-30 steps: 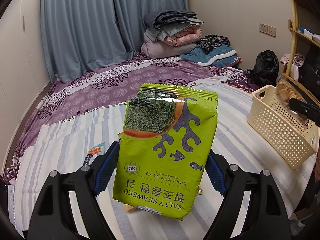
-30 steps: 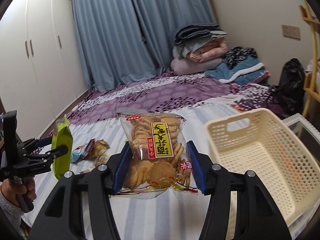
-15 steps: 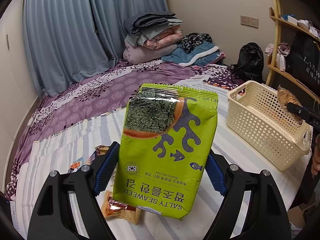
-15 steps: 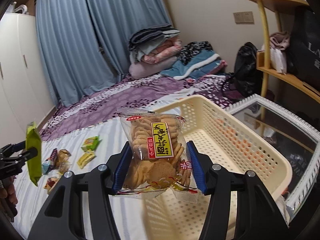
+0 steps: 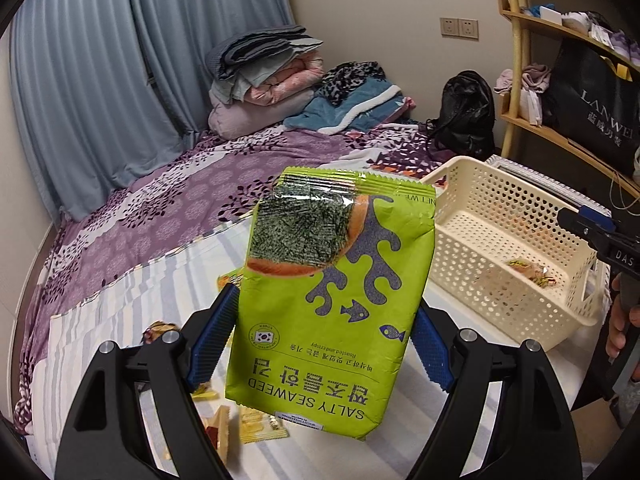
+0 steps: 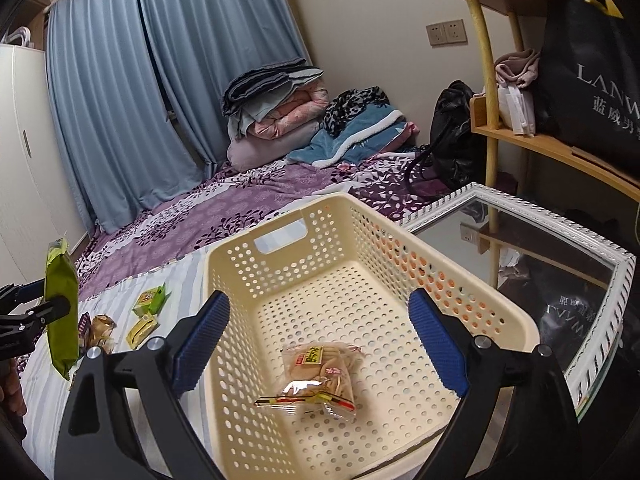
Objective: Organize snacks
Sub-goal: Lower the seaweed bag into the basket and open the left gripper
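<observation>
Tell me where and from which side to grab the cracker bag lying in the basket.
Come straight down from above, since the basket walls block any sideways reach. The cracker bag lies flat on the basket floor, so close across its narrower width at the bulging middle, rather than on the thin crimped end seams. The right claw, open above it, is probably best placed for this.

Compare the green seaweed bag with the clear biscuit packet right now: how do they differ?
The salty seaweed bag is opaque green, large, and held upright off the bed between the left gripper pads. The biscuit packet is clear, smaller, and lies loose on the floor of the cream basket, below the right gripper, whose jaws have just opened. Both are sealed snack packs.
</observation>
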`<state>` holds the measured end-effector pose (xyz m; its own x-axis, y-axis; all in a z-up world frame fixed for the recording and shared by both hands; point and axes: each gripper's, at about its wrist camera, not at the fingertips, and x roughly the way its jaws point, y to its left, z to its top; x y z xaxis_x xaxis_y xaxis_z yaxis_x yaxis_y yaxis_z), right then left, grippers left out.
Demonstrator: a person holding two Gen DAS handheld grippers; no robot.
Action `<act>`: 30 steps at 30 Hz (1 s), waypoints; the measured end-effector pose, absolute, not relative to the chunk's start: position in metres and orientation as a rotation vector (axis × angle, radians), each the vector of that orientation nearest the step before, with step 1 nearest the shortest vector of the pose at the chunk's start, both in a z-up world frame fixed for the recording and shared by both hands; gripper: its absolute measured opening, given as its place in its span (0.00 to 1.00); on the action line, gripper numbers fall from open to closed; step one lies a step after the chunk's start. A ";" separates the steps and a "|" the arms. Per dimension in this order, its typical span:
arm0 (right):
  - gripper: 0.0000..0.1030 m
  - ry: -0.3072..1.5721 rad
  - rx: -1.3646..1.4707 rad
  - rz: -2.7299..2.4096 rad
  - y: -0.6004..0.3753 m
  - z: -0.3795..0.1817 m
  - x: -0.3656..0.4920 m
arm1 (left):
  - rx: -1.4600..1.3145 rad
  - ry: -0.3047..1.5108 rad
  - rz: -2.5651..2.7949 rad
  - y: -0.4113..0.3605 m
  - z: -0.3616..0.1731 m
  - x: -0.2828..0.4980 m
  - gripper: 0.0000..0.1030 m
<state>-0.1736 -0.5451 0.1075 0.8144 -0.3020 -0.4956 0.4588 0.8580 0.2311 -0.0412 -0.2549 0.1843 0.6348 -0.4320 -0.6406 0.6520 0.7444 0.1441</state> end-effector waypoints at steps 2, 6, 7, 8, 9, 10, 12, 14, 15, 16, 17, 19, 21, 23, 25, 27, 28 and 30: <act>0.90 0.456 0.342 -0.435 -0.548 0.109 -0.177 | 0.387 0.619 -0.659 -0.267 0.185 -0.043 0.80; 0.95 0.449 0.325 -0.477 -0.555 0.111 -0.182 | 0.393 0.617 -0.715 -0.295 0.187 -0.048 0.80; 0.95 0.448 0.327 -0.481 -0.558 0.111 -0.184 | 0.394 0.617 -0.726 -0.301 0.188 -0.049 0.80; 0.95 0.448 0.330 -0.485 -0.561 0.112 -0.186 | 0.396 0.616 -0.739 -0.308 0.188 -0.051 0.80; 0.95 0.447 0.332 -0.494 -0.563 0.112 -0.188 | 0.400 0.614 -0.752 -0.315 0.188 -0.053 0.80; 0.95 0.449 0.334 -0.502 -0.566 0.111 -0.189 | 0.404 0.613 -0.760 -0.322 0.188 -0.055 0.80; 0.95 0.451 0.341 -0.500 -0.570 0.110 -0.192 | 0.404 0.617 -0.786 -0.335 0.189 -0.058 0.80; 0.95 0.450 0.343 -0.511 -0.573 0.109 -0.194 | 0.396 0.627 -0.813 -0.346 0.190 -0.059 0.80; 0.95 0.448 0.344 -0.516 -0.574 0.109 -0.196 | 0.391 0.633 -0.826 -0.351 0.191 -0.059 0.80; 0.95 0.446 0.347 -0.516 -0.576 0.109 -0.197 | 0.382 0.642 -0.844 -0.359 0.191 -0.059 0.80; 0.95 0.445 0.349 -0.514 -0.575 0.109 -0.197 | 0.372 0.648 -0.859 -0.365 0.192 -0.059 0.80; 0.95 0.444 0.348 -0.509 -0.576 0.109 -0.198 | 0.356 0.655 -0.888 -0.378 0.192 -0.058 0.80; 0.95 0.444 0.335 -0.507 -0.573 0.109 -0.198 | 0.340 0.668 -0.914 -0.391 0.192 -0.057 0.80; 0.95 0.450 0.315 -0.506 -0.569 0.110 -0.197 | 0.321 0.685 -0.944 -0.403 0.191 -0.056 0.81; 0.95 0.455 0.298 -0.502 -0.564 0.109 -0.196 | 0.306 0.696 -0.963 -0.413 0.190 -0.055 0.81; 0.95 0.460 0.289 -0.498 -0.562 0.109 -0.196 | 0.289 0.705 -0.981 -0.422 0.190 -0.055 0.84; 0.95 0.463 0.286 -0.497 -0.561 0.108 -0.196 | 0.279 0.708 -0.983 -0.424 0.190 -0.054 0.92; 0.95 0.465 0.289 -0.495 -0.561 0.108 -0.195 | 0.265 0.701 -0.985 -0.425 0.192 -0.056 0.92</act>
